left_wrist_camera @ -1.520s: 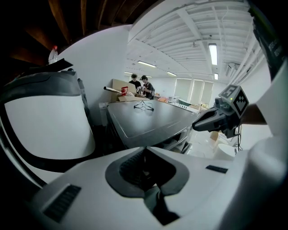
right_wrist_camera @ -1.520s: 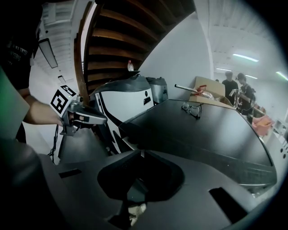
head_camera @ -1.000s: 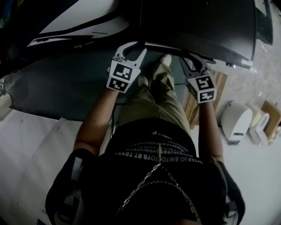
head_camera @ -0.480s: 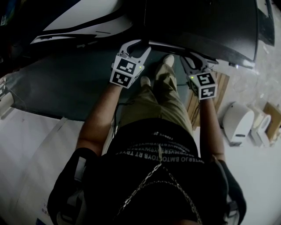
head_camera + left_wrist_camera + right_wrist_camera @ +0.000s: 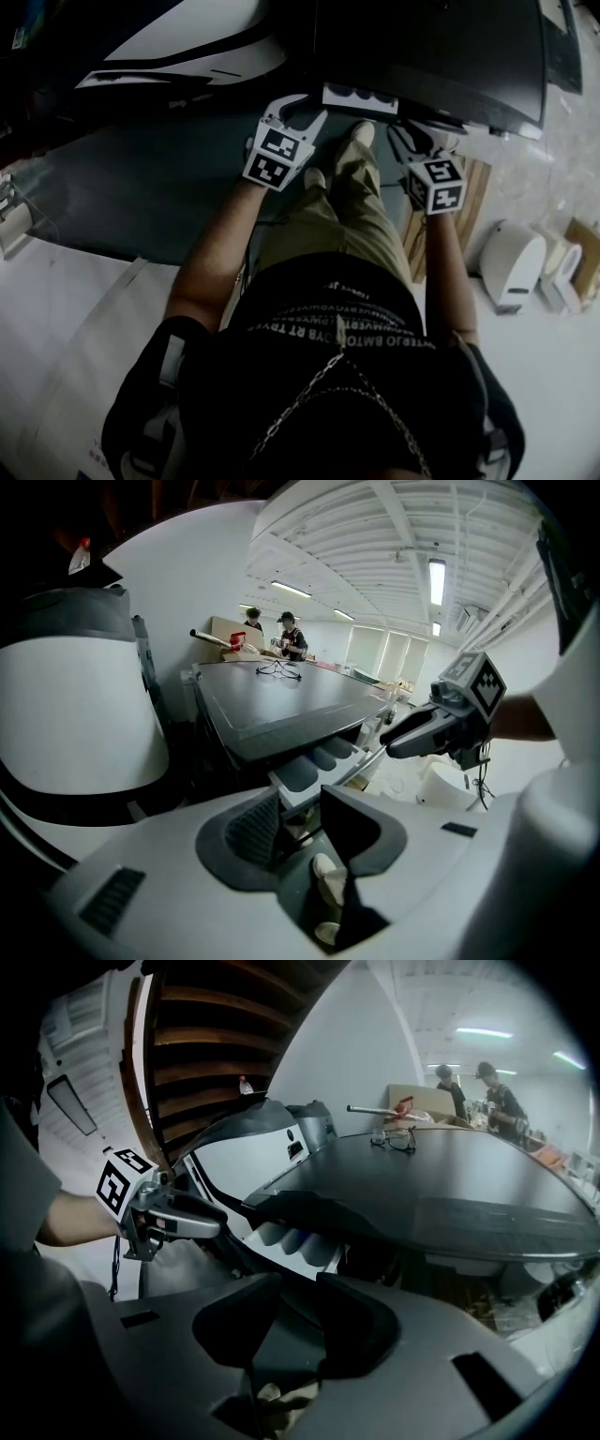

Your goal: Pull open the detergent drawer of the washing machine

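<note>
White detergent drawer [image 5: 360,97] out, 3 compartments, left gripper [image 5: 302,803] gripping front

The drawer [image 5: 360,97] has slid out of the washing machine [image 5: 431,47] and now shows as a pale tray at the upper centre of the head view. My left gripper [image 5: 305,106], jaws on its front edge, has drawn back with it.

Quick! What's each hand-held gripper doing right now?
Left hand-held gripper: closed on the detergent drawer.
Right hand-held gripper: open, holding nothing.
</note>
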{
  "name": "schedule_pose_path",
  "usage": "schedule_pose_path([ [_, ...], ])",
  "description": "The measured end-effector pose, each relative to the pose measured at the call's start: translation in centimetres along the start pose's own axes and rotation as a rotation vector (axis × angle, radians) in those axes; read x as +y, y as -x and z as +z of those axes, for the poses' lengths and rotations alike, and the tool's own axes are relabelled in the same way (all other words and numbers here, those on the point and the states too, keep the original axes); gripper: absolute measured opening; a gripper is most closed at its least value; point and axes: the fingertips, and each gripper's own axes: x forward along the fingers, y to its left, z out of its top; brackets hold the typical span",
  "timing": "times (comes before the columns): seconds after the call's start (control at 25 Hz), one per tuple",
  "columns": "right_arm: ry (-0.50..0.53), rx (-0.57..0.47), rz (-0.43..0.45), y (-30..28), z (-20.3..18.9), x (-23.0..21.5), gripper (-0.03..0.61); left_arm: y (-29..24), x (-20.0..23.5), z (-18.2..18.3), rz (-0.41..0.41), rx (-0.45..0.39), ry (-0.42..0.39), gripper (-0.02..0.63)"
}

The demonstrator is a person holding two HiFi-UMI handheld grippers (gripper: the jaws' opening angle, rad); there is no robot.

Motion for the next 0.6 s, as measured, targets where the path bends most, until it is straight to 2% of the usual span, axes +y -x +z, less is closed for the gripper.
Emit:
schedule_pose_path([
  [0.6,-0.040,0.005,-0.030,1.5,-2.5,1.6,0.107,1.4,-2.2,-2.1,-0.025,0.020,-0.017,0.121],
])
